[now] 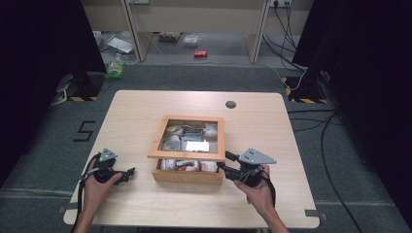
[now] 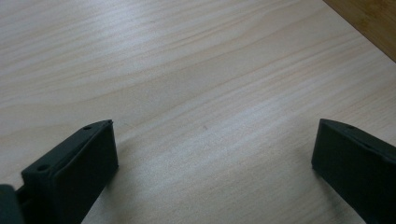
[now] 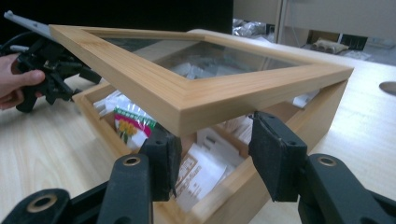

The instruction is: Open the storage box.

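left gripper [image 1: 130, 173] rests wide open on the pale wooden table [image 1: 145, 107], clear of the work, while the right gripper [image 3: 212, 154], half open beneath the glass-paned wooden lid [image 3: 196, 100], props it above the sachet-filled wooden box [image 1: 187, 175] at mid-table.

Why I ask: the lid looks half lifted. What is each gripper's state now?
Left gripper: open, empty, above the table.
Right gripper: jaws apart at the raised lid's corner; grip cannot be told.
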`<state>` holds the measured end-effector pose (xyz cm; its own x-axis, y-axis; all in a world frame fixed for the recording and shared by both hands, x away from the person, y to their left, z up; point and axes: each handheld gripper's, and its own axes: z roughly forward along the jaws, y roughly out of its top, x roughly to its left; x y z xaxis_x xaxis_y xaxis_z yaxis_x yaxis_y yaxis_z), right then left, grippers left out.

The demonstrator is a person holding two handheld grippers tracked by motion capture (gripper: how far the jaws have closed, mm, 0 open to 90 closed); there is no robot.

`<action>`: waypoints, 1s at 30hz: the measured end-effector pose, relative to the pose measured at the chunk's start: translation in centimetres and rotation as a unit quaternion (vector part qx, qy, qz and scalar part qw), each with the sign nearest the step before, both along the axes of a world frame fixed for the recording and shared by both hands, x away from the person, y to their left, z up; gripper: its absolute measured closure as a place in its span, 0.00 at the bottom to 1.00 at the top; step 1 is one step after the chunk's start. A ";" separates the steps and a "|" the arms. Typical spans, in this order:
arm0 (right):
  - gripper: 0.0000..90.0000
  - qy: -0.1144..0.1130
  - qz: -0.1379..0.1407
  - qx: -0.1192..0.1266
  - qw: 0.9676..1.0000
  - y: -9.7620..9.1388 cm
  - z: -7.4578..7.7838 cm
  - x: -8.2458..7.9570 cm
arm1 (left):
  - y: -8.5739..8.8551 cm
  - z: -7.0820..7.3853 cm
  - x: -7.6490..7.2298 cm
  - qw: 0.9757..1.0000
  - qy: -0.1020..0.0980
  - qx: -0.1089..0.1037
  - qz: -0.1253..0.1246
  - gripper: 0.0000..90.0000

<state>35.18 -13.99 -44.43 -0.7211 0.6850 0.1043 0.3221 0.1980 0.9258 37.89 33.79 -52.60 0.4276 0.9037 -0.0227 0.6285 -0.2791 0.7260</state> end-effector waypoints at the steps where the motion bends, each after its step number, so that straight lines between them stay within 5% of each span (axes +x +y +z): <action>1: 0.60 -0.004 -0.002 -0.001 1.000 0.0 0.1 0.2 | 0.0 0.0 0.0 1.000 0.000 0.000 0.000 0.00; 7: 0.59 -0.040 -0.007 -0.002 0.999 0.0 1.5 1.0 | 0.0 0.0 0.0 1.000 0.000 0.000 0.000 0.00; 30: 0.51 -0.050 -0.049 0.027 0.997 1.2 6.1 5.3 | 0.0 0.0 0.0 1.000 0.000 0.000 0.000 0.00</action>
